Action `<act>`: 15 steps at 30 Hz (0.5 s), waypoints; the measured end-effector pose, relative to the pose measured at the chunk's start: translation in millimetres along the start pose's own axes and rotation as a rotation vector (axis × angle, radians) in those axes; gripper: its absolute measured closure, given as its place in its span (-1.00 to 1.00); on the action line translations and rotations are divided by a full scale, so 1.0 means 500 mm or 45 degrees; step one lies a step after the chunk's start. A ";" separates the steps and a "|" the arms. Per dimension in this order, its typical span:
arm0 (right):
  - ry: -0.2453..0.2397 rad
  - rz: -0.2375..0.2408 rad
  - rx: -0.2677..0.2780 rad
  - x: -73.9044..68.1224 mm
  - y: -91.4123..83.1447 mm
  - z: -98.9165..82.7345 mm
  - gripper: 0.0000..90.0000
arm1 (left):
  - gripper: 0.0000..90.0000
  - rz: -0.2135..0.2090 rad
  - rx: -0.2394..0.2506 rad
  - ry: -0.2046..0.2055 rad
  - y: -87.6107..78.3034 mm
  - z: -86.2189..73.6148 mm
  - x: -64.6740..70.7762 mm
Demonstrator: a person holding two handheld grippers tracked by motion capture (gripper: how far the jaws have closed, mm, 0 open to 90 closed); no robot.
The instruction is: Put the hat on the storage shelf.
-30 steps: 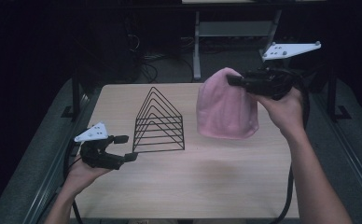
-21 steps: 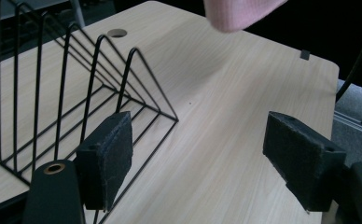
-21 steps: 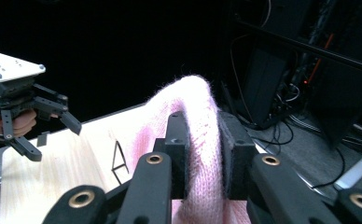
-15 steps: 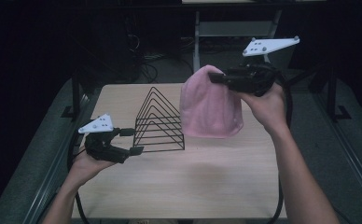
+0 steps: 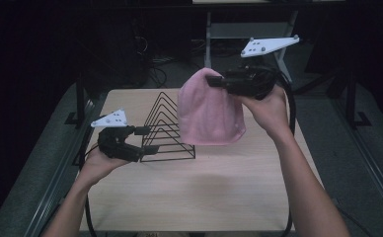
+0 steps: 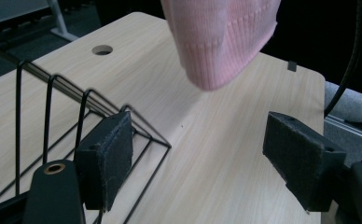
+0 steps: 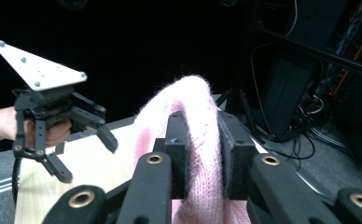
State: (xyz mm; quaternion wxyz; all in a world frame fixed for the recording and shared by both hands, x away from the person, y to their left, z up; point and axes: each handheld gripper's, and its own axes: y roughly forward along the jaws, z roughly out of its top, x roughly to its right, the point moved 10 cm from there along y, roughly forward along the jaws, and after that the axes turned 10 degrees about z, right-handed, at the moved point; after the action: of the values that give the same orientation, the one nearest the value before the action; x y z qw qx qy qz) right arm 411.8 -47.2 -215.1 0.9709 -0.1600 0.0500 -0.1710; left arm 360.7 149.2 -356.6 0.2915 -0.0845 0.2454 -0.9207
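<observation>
A pink knitted hat (image 5: 209, 111) hangs in the air above the table, pinched at its crown by my right gripper (image 5: 214, 80), which is shut on it. In the right gripper view the pink hat (image 7: 195, 121) bulges up between the two pads. The hat's ribbed rim (image 6: 226, 42) dangles over the table in the left gripper view. A black wire rack (image 5: 167, 129) of triangular hoops stands on the table, just left of the hat. My left gripper (image 5: 150, 140) is open, level with the rack's near left corner, and the black wire rack (image 6: 53, 112) lies behind its left pad.
The light wooden table (image 5: 204, 192) has a round cable hole (image 6: 102, 49) near its far edge. Metal rails run along both sides of the table, and a desk frame with cables (image 5: 214, 34) stands in the dark behind it.
My right gripper has carried the hat leftward, toward the rack. My left gripper has moved right and slightly up, closer to the rack.
</observation>
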 end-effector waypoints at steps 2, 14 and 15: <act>-0.001 0.009 -0.001 -0.002 0.009 0.003 0.67 | -0.47 -0.008 -0.005 0.007 0.005 0.008 0.000; -0.042 0.072 0.022 -0.009 0.060 0.044 0.67 | -0.45 -0.057 -0.006 -0.007 0.029 0.045 -0.014; -0.049 0.078 0.023 -0.009 0.065 0.048 0.67 | -0.45 -0.057 -0.001 -0.014 0.032 0.048 -0.016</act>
State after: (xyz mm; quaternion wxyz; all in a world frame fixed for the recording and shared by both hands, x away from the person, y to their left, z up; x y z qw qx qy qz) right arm 421.5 -9.5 -203.1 0.9779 -0.1529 0.0348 -0.1386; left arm 382.5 132.8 -344.3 0.2721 -0.0953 0.2424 -0.9263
